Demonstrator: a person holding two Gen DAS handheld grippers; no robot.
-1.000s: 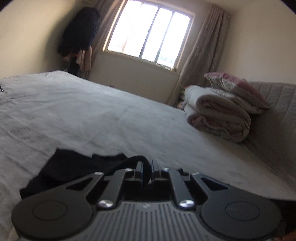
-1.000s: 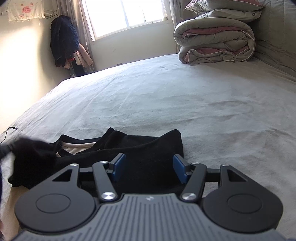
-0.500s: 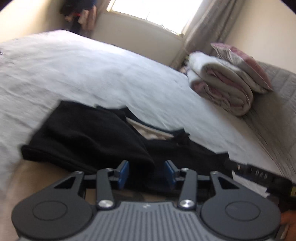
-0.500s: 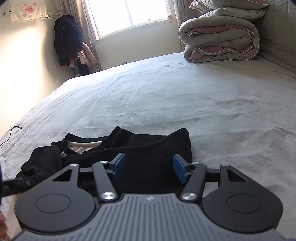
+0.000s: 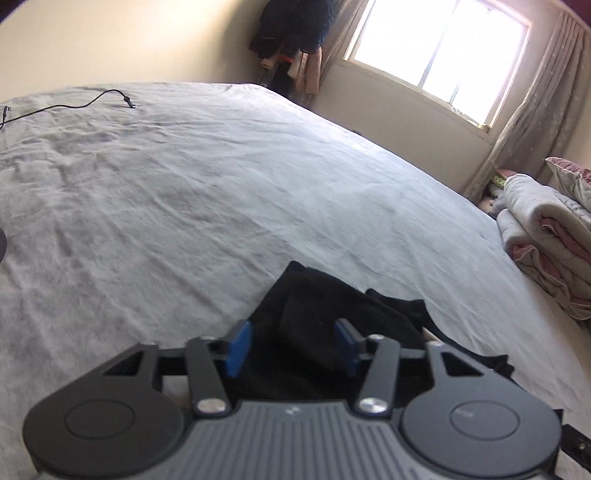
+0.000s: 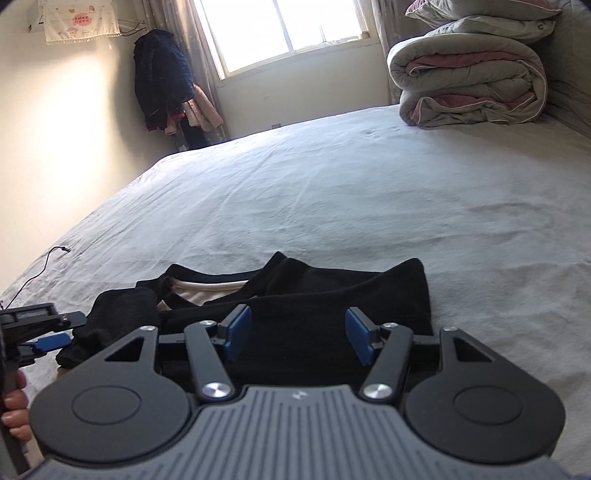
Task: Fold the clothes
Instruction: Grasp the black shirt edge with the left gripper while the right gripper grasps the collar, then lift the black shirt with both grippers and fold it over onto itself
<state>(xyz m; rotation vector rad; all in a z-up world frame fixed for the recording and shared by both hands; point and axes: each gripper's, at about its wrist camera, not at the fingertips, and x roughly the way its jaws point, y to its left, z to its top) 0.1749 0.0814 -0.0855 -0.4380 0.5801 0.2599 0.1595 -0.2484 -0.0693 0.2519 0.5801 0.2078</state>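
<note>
Black garment (image 6: 314, 295) under right tool (image 6: 297, 334)

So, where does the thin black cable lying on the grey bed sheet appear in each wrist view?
Left wrist view: the thin black cable lies at the upper left, on the far part of the grey bed sheet.
Right wrist view: the cable lies at the left edge, at about mid-height.
Shared landmark: the bright window.
</note>
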